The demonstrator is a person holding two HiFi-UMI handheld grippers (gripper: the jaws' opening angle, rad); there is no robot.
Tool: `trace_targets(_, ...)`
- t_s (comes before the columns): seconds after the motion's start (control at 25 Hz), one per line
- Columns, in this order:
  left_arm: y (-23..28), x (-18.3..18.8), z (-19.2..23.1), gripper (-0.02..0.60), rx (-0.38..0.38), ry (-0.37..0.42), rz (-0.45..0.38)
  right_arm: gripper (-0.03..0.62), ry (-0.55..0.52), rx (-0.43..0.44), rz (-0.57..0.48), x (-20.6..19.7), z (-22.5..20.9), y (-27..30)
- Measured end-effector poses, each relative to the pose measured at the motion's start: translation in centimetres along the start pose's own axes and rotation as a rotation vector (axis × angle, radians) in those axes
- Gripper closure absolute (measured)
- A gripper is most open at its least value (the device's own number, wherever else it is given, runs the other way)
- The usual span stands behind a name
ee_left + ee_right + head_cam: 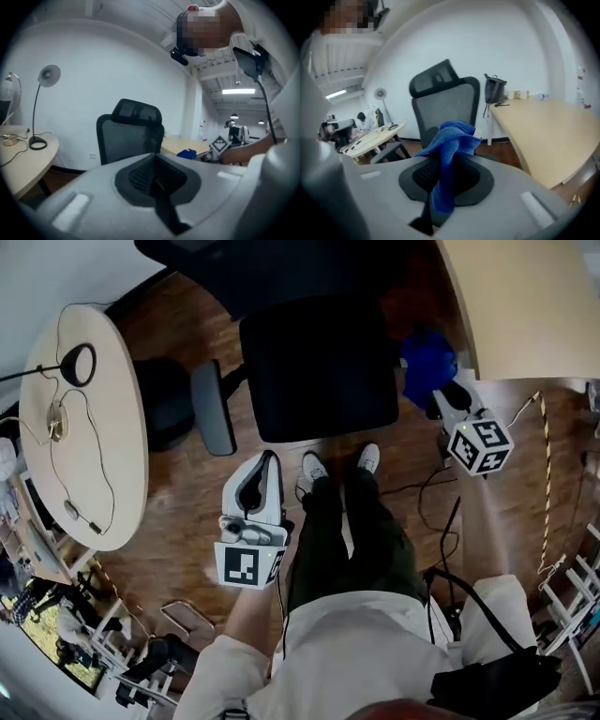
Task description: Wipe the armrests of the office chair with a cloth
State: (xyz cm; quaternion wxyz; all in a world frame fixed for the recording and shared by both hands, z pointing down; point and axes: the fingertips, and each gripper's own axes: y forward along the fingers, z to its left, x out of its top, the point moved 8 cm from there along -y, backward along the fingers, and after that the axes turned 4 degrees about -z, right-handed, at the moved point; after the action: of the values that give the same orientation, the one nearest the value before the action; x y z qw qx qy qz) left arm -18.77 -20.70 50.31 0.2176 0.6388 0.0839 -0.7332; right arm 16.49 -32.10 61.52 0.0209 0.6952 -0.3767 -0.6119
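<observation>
The black office chair [319,362] stands in front of the person, its grey left armrest [214,409] in plain sight. My right gripper [441,395] is at the chair's right side, shut on a blue cloth [429,362] that bunches over the spot where the right armrest would be, so that armrest is hidden. In the right gripper view the cloth [449,154] sticks up from the closed jaws before the chair back [445,103]. My left gripper [265,465] hangs near the person's feet, shut and holding nothing. It faces the chair [131,136].
An oval light-wood table [84,427] with a desk lamp [77,364] and cables stands left of the chair. A second light-wood desk [525,306] lies at the right, with a dark bag [493,91] at its end. Cables trail on the wooden floor [427,493].
</observation>
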Motion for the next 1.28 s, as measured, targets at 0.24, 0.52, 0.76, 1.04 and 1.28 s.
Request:
trace_targets(0.24, 3.2, -0.6, -4.6, 0.592, -0.061, 0.000, 0.029, 0.528, 0.082, -0.037, 0.206, -1.3, -10.8, 5.9)
trace_targets(0.52, 3.1, -2.0, -4.5, 0.592, -0.027, -0.008, 0.028, 0.528, 0.119, 0.000, 0.224, -8.8, -3.7, -7.6)
trace_targets(0.76, 0.0, -4.0, -0.5, 0.592, 0.104, -0.050, 0.009, 0.526, -0.059, 0.427, 0.020, -5.8, 11.1, 2.3)
trace_targets(1.04, -8.1, -5.7, 5.1, 0.591, 0.305, -0.032, 0.032, 0.526, -0.152, 0.596, 0.100, -11.6, 27.6, 23.9)
trace_targets(1.28, -13.2, -9.5, 6.8, 0.592, 0.344, -0.072, 0.107, 0.526, -0.131, 0.519, 0.231, -19.0, 29.2, 33.9)
